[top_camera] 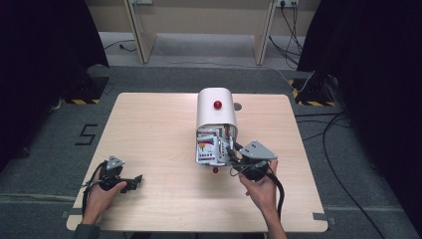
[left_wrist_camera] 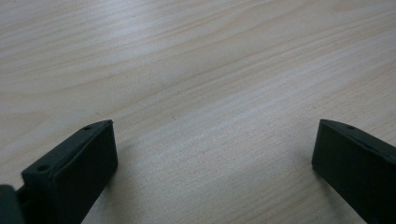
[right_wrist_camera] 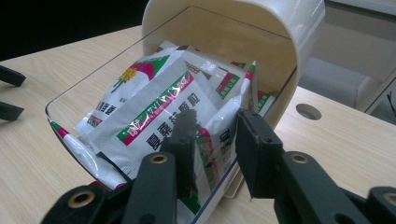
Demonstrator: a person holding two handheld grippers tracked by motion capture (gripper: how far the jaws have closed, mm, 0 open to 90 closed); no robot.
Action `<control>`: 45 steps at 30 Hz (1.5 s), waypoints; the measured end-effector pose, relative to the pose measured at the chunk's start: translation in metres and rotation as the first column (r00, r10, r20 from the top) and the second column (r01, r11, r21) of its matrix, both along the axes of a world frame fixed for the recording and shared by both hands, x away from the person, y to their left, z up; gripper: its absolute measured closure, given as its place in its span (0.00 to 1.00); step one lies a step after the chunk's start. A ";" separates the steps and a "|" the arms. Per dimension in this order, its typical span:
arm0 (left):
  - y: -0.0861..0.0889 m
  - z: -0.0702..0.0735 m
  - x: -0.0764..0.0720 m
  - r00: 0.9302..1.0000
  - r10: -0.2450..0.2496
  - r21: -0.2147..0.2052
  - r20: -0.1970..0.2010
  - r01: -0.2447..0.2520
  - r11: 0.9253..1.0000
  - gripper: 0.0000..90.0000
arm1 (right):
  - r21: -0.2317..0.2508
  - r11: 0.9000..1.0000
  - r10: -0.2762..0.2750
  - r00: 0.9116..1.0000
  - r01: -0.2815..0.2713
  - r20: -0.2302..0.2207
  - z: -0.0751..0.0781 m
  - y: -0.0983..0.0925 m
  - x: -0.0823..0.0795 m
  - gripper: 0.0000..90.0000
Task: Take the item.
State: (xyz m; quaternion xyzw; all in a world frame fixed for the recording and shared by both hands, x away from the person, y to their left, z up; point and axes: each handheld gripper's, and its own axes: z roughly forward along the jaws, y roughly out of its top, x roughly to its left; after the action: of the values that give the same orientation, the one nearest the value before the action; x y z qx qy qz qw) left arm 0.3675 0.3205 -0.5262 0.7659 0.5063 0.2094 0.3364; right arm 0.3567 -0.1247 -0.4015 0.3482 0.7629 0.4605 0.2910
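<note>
A white round-topped box [top_camera: 216,114] with a red knob [top_camera: 217,104] stands mid-table. Its clear drawer [right_wrist_camera: 70,100] is pulled out toward me and holds several white, red and green sachets [right_wrist_camera: 154,107]. My right gripper [right_wrist_camera: 217,126] reaches into the drawer's right side: one jaw lies over the sachets inside, the other stands outside the clear side wall, with a gap still between them. In the high view the right gripper [top_camera: 230,149] sits at the drawer's right edge. My left gripper [top_camera: 130,183] rests on the table at the front left, open [left_wrist_camera: 215,149] with only bare wood between its jaws.
A round hole [top_camera: 237,106] is cut in the wooden table [top_camera: 154,129] just right of the box. A small red knob [top_camera: 215,170] marks the drawer's front. Cables and dark curtains lie beyond the table's edges.
</note>
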 end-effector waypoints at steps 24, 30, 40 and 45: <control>0.000 0.000 0.000 1.000 0.000 0.001 0.000 0.000 1.000 0.00 | 0.068 0.997 0.029 0.996 -0.034 0.082 0.019 -0.017 -0.015 0.96; 0.000 0.000 0.000 1.000 0.001 0.001 0.000 -0.001 1.000 0.00 | 0.089 0.995 0.027 0.994 -0.036 0.104 0.024 -0.022 -0.018 0.96; 0.000 0.000 0.000 1.000 0.001 0.001 0.000 -0.001 1.000 0.00 | 0.155 0.987 0.006 0.989 -0.029 0.146 0.040 -0.042 -0.028 0.97; 0.000 0.000 0.000 1.000 0.001 0.000 0.000 -0.001 1.000 0.00 | 0.164 0.986 -0.031 0.987 0.004 0.159 0.043 -0.059 -0.031 0.97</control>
State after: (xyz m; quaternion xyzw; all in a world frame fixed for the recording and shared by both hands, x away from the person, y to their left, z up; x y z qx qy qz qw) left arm 0.3674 0.3205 -0.5262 0.7658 0.5066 0.2097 0.3362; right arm 0.3260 -0.1833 -0.3583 0.3393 0.6935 0.5455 0.3261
